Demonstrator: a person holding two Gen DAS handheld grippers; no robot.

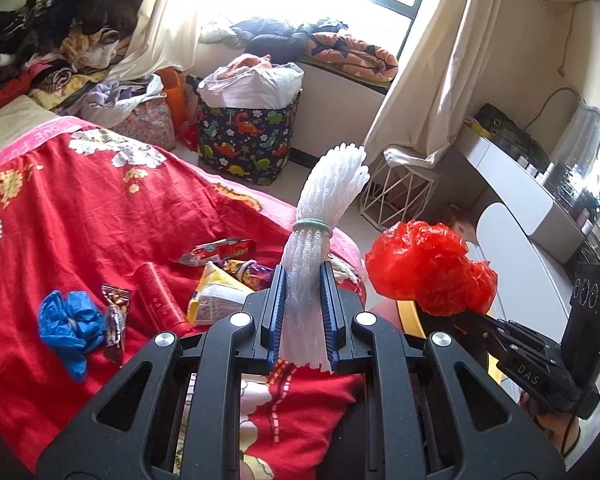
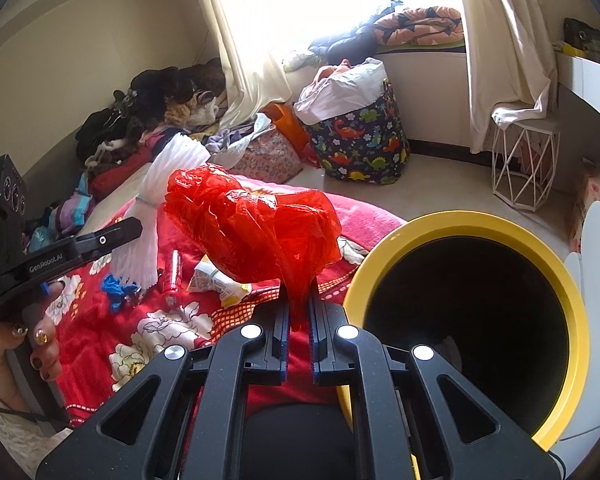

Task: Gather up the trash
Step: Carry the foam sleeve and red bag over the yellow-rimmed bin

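Note:
My left gripper point(image 1: 303, 280) is shut on a white foam net bundle point(image 1: 328, 196) tied with a green band, held upright above the red bedspread point(image 1: 80, 216). My right gripper point(image 2: 299, 304) is shut on a crumpled red plastic bag point(image 2: 252, 224), held just left of the yellow-rimmed black bin point(image 2: 468, 220). The red bag also shows in the left wrist view point(image 1: 428, 268). On the bedspread lie a blue plastic bag point(image 1: 68, 320), snack wrappers point(image 1: 216, 252), a yellow packet point(image 1: 216, 292), a small wrapper point(image 1: 116, 320) and a red tube point(image 1: 160, 300).
A dinosaur-print basket point(image 1: 248, 136) with a white bag stands on the floor past the bed. A white wire stand point(image 2: 524, 164) stands under the curtain. Clothes are piled at the bed's far side point(image 1: 52, 40). A white desk point(image 1: 520, 184) is at the right.

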